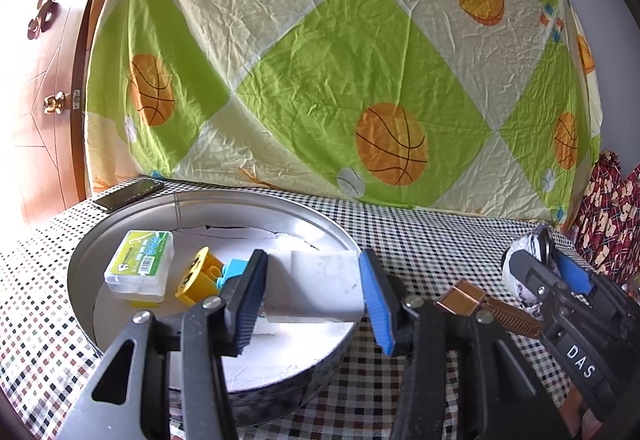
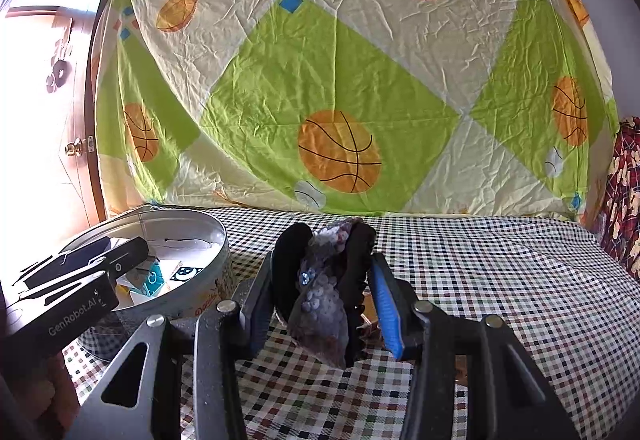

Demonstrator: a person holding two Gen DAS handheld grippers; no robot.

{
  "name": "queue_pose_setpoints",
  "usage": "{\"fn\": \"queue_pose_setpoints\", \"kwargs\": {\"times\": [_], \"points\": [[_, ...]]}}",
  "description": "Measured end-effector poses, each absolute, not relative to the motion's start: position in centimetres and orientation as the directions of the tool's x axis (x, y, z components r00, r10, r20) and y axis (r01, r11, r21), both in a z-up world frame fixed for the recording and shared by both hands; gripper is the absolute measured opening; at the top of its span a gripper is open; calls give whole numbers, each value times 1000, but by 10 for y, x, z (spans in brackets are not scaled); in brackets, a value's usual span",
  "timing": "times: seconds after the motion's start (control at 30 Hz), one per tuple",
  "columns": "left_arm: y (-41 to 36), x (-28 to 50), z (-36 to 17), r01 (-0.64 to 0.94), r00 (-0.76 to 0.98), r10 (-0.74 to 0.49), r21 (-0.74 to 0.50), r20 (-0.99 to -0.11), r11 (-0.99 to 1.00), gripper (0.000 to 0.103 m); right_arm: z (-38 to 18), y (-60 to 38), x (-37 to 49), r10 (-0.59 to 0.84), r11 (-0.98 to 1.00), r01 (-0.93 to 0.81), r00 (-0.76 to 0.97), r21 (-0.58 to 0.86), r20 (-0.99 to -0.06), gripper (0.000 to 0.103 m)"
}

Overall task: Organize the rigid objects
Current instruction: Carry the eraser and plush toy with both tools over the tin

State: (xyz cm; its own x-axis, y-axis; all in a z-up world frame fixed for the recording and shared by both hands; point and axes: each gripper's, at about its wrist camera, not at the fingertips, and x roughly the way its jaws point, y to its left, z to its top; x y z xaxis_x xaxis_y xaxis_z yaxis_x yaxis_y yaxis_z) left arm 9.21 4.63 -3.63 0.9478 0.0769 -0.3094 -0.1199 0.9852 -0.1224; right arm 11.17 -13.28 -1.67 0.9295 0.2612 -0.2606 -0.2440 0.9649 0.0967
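Observation:
A round metal tin [image 1: 120, 236] stands on the checked tablecloth; it also shows in the right wrist view [image 2: 224, 240]. In it lie a floss-pick box [image 1: 140, 264], a yellow toy block [image 1: 200, 276], a blue piece [image 1: 236, 268] and a white block [image 1: 324, 284]. My left gripper [image 1: 312, 300] is over the tin, its blue pads on both sides of the white block. My right gripper [image 2: 324, 300] is shut on a black hair claw clip with purple fabric [image 2: 320, 296], seen at the right in the left wrist view [image 1: 524, 264]. A copper-coloured comb [image 1: 492, 304] lies beside the tin.
A dark phone [image 1: 128, 194] lies behind the tin at the table's back left. A sheet with basketball prints [image 1: 320, 80] hangs behind the table. A wooden door [image 1: 40, 80] is at the left. Red patterned fabric [image 1: 612, 216] is at the far right.

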Motion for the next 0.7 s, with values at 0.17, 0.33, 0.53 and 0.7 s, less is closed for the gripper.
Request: {"fn": "queue_pose_setpoints", "kwargs": {"times": [0.17, 0.33, 0.53, 0.7], "points": [[48, 91, -36, -123, 948, 80, -123, -309, 985, 47, -17, -128, 111, 272, 962, -256, 927, 92, -259, 48], [51, 90, -35, -136, 949, 97, -112, -301, 984, 47, -17, -124, 110, 281, 959, -267, 924, 92, -261, 48], [56, 90, -35, -147, 946, 105, -118, -306, 982, 47, -16, -117, 110, 296, 955, -282, 919, 89, -263, 48], [58, 90, -35, -145, 947, 103, -118, -305, 982, 47, -16, -112, 109, 306, 952, -294, 915, 85, -262, 48]]}}
